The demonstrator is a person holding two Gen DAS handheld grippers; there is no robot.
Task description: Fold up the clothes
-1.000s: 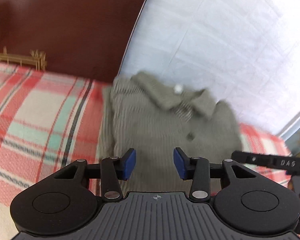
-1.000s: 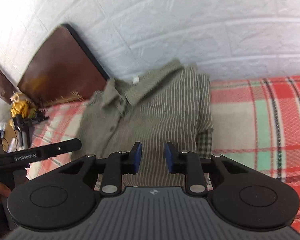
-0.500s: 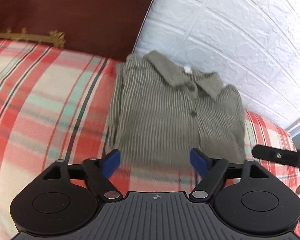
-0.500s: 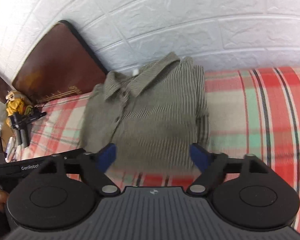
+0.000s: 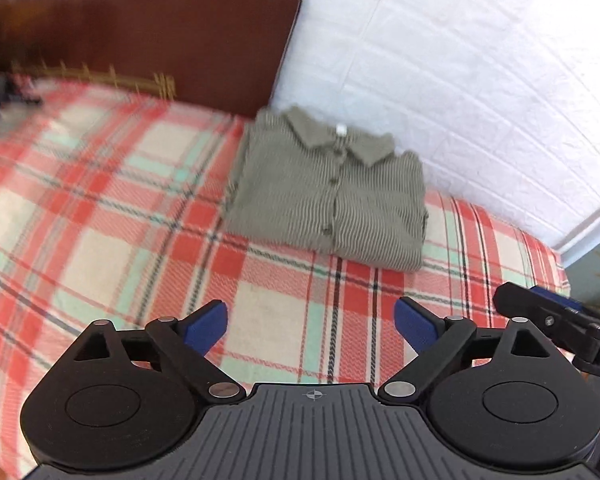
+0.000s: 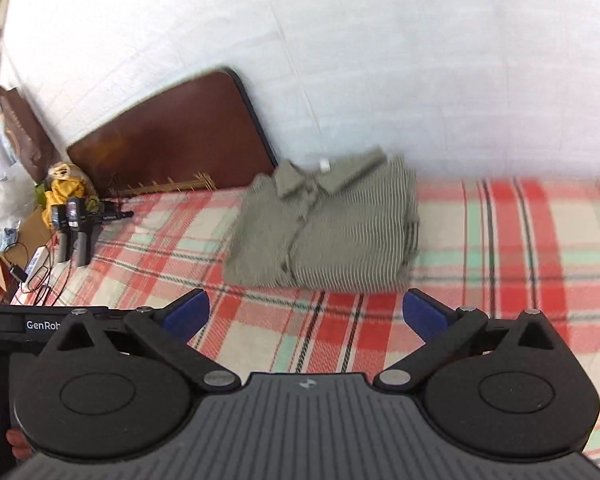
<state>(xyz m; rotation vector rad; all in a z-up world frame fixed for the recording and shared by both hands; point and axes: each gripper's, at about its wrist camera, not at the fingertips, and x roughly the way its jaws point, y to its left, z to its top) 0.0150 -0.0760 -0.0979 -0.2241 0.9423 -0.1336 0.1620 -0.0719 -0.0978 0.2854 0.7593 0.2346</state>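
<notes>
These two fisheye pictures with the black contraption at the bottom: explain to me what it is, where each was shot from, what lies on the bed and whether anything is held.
No robot here: a person holds a two-finger gripper in each hand, each with its own camera looking along the fingers. One picture is from the left gripper, the other from the right gripper. The blue pads are the fingertips. Both grippers are open and hold nothing. On the plaid blanket lies a folded green striped shirt, collar toward the white brick wall, beside a dark wooden headboard. The right view also shows clutter at the bed's far end.

A bed with a red plaid blanket (image 5: 100, 208) carries a folded olive striped shirt (image 5: 328, 196) near the headboard (image 5: 140, 36).
</notes>
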